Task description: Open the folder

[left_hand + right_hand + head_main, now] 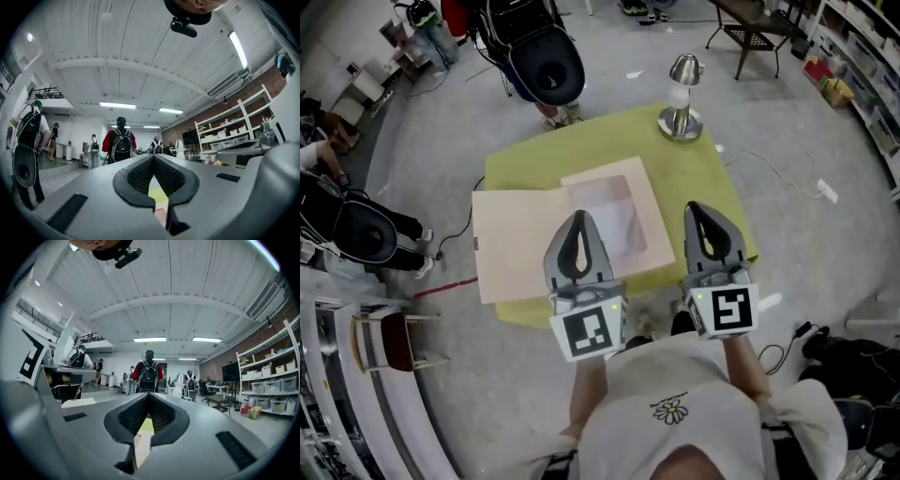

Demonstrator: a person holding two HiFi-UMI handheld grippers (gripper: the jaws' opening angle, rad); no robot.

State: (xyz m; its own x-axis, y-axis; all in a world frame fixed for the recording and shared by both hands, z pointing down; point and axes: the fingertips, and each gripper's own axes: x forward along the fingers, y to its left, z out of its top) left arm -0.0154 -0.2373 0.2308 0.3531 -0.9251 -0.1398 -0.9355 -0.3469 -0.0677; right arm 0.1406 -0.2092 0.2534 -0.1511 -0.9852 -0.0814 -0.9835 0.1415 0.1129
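Note:
The pale pink folder (525,242) lies spread open on the yellow-green table (684,178). Its left cover hangs past the table's left edge, and the right half (623,211) carries a whitish sheet. My left gripper (578,217) hovers shut over the folder's near middle, with nothing between its jaws. My right gripper (694,207) is also shut and empty, above the table just right of the folder. In the left gripper view the left gripper (153,157) points level across the room, with a strip of folder (161,216) visible below. The right gripper (148,393) shows the same in the right gripper view.
A silver desk lamp (682,98) stands at the table's far right corner. A person with a black backpack (546,56) stands beyond the table, and another (356,230) stands at the left. A red-seated chair (389,337) is near left. Shelves line the right wall (276,380).

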